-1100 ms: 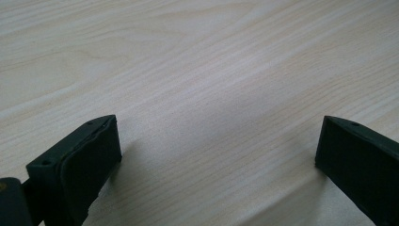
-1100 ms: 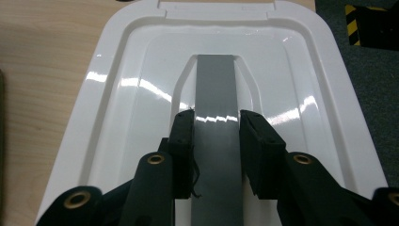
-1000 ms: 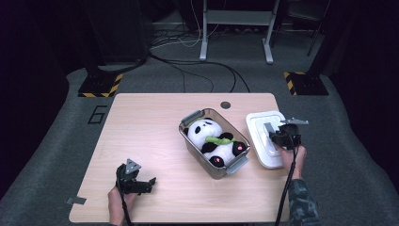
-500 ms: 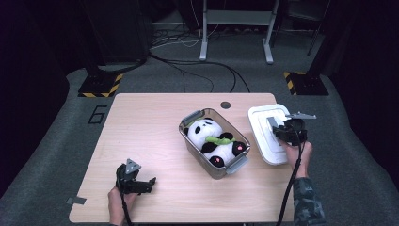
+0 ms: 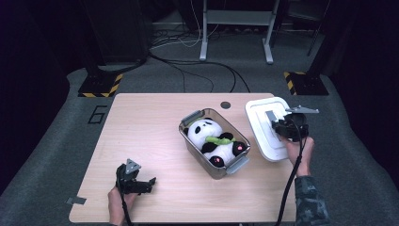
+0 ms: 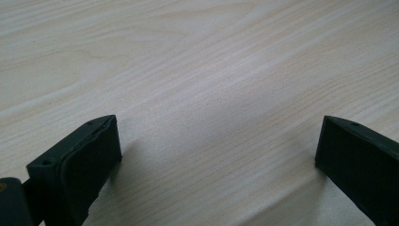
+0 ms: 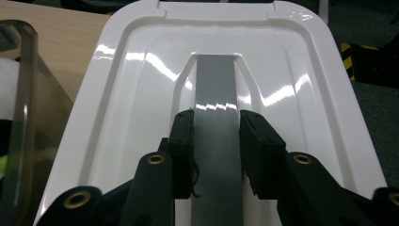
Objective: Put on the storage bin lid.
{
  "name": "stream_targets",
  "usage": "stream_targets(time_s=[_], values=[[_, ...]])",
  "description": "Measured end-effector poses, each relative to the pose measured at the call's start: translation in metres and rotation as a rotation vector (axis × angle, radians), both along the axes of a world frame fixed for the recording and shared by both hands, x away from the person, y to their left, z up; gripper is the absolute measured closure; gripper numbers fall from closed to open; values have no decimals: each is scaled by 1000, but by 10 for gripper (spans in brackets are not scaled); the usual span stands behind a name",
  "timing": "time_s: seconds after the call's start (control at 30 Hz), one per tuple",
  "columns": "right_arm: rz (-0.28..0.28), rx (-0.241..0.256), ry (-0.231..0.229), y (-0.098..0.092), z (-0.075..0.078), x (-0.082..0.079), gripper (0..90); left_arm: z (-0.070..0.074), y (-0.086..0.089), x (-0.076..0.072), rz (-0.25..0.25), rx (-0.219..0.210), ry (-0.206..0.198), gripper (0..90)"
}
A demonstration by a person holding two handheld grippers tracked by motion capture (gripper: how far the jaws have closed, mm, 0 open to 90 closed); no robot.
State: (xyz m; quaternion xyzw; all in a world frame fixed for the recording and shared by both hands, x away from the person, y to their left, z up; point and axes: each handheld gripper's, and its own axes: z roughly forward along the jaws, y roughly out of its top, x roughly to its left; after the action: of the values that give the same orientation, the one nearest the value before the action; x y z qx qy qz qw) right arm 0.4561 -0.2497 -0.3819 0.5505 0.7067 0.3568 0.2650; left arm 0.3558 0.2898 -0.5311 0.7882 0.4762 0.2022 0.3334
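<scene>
Now my right hand-held gripper clamps the lid's grey handle to carry the white lid; my left hand-held gripper rests open on the desk.

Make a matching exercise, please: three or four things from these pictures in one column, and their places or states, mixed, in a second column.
1. panda
2. lid
3. left tool
4. bin

a. white, at the table's right edge
b. open, over bare table
c. clear, mid-table
d. lying in the bin

Pairs: 1-d, 2-a, 3-b, 4-c
</scene>
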Motion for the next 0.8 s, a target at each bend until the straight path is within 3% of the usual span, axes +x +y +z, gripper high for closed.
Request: stream_targets(time_s=[0.37, 0.8], values=[[69, 21, -38, 20, 28, -9, 667, 0, 0, 0, 0, 5, 1, 3], [151, 31, -80, 54, 46, -15, 667, 0, 0, 0, 1, 3, -1, 4]])
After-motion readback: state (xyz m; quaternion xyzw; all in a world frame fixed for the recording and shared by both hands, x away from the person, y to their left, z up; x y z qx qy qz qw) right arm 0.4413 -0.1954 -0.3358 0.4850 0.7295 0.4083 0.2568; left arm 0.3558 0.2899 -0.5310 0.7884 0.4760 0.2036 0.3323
